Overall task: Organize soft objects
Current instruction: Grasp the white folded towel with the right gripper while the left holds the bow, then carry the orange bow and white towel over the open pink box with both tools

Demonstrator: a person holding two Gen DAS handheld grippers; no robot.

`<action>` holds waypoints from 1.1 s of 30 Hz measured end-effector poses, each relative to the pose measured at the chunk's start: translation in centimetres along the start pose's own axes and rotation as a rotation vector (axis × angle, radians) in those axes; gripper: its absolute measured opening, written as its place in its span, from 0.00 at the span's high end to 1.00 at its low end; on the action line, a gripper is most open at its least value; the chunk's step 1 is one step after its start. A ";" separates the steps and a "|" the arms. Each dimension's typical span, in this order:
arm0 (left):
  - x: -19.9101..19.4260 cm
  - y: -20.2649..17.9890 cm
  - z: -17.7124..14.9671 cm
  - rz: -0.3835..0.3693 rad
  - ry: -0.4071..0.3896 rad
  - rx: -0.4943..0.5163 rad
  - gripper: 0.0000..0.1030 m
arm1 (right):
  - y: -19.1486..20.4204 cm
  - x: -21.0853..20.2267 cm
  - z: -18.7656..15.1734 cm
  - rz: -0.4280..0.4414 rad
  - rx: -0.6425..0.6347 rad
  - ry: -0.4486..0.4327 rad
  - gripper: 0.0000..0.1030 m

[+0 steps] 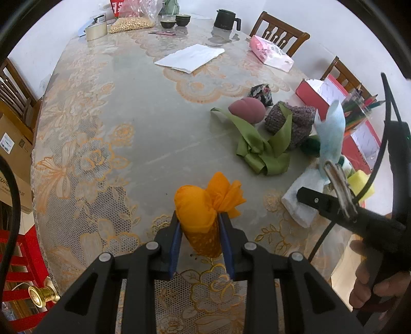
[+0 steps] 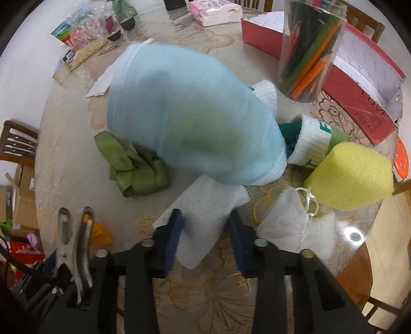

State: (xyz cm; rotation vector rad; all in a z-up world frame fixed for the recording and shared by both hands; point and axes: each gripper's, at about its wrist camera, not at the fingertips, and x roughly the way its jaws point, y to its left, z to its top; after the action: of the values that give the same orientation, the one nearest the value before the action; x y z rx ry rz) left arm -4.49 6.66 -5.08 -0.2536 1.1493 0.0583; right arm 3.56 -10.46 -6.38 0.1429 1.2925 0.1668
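My left gripper (image 1: 199, 226) is shut on an orange cloth bundle (image 1: 203, 205) at the near edge of the table. My right gripper (image 2: 205, 223) is open; a light blue mask (image 2: 190, 115) hangs blurred in front of it, above a white folded cloth (image 2: 205, 221) that lies between the fingers. Whether the mask touches a finger I cannot tell. The mask also shows in the left wrist view (image 1: 331, 131). A green ribbon (image 1: 259, 146), a pink peach-shaped toy (image 1: 248, 109), a grey knitted piece (image 1: 292, 120) and a dark floral pouch (image 1: 262, 93) lie on the table's right side.
A yellow sponge (image 2: 352, 177), a green and white sock (image 2: 313, 144), a tied white cloth (image 2: 295, 226), a jar of pencils (image 2: 310, 48) and a red box (image 2: 359, 77) crowd the right. Papers (image 1: 190, 56), a pink tissue pack (image 1: 271, 52), a kettle (image 1: 226, 19) and cups stand farther back.
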 end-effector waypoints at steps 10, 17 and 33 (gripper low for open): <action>-0.7 -0.2 0.4 -0.010 -0.017 -0.002 0.72 | 1.6 -2.0 -0.7 0.101 -0.125 -0.022 0.81; -1.5 -0.9 0.9 -0.021 -0.033 0.007 0.72 | 2.3 -4.2 -1.3 0.183 -0.229 -0.033 0.81; -3.1 -3.3 1.5 -0.063 -0.053 0.057 0.72 | 1.0 -8.1 -3.0 0.215 -0.338 -0.102 0.81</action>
State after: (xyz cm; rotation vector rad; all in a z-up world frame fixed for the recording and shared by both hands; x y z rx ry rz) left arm -3.84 4.08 -1.11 -0.2357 1.0880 -0.0232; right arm -1.57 -11.09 0.60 0.0003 1.1283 0.5516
